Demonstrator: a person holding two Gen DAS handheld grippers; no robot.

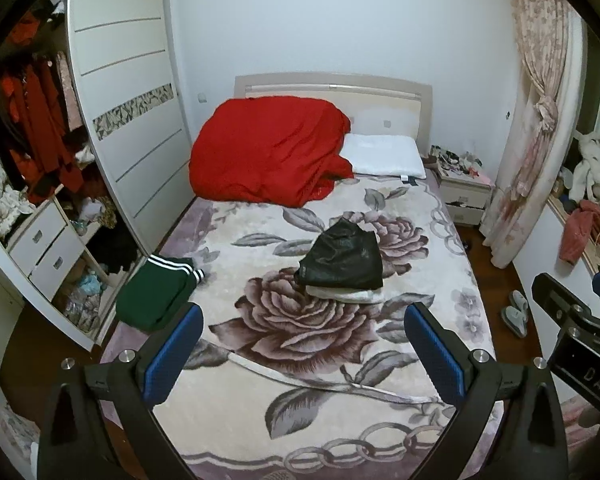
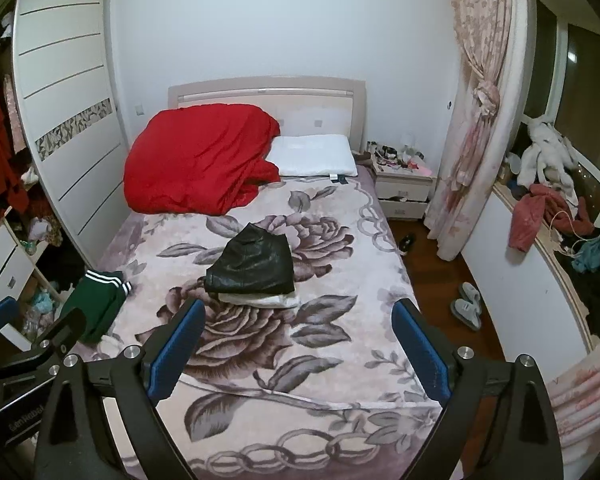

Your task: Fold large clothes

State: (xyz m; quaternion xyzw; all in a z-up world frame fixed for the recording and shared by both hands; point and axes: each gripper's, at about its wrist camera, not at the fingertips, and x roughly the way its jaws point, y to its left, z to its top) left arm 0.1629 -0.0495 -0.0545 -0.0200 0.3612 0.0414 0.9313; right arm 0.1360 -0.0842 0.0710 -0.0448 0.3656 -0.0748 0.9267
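A folded black leather garment [image 1: 344, 258] lies on top of a folded white garment [image 1: 346, 295] in the middle of the floral bed cover [image 1: 300, 400]; the pile also shows in the right wrist view [image 2: 254, 264]. A folded green garment with white stripes [image 1: 156, 292] lies at the bed's left edge, also in the right wrist view [image 2: 96, 304]. My left gripper [image 1: 304, 316] is open and empty, held above the foot of the bed. My right gripper [image 2: 298, 312] is open and empty beside it.
A red duvet [image 1: 268, 152] and a white pillow [image 1: 384, 156] lie at the headboard. An open wardrobe [image 1: 40, 160] with clothes stands left. A nightstand [image 1: 462, 192], a curtain [image 1: 540, 120], slippers [image 2: 468, 308] on the floor and a cluttered sill [image 2: 548, 208] are right.
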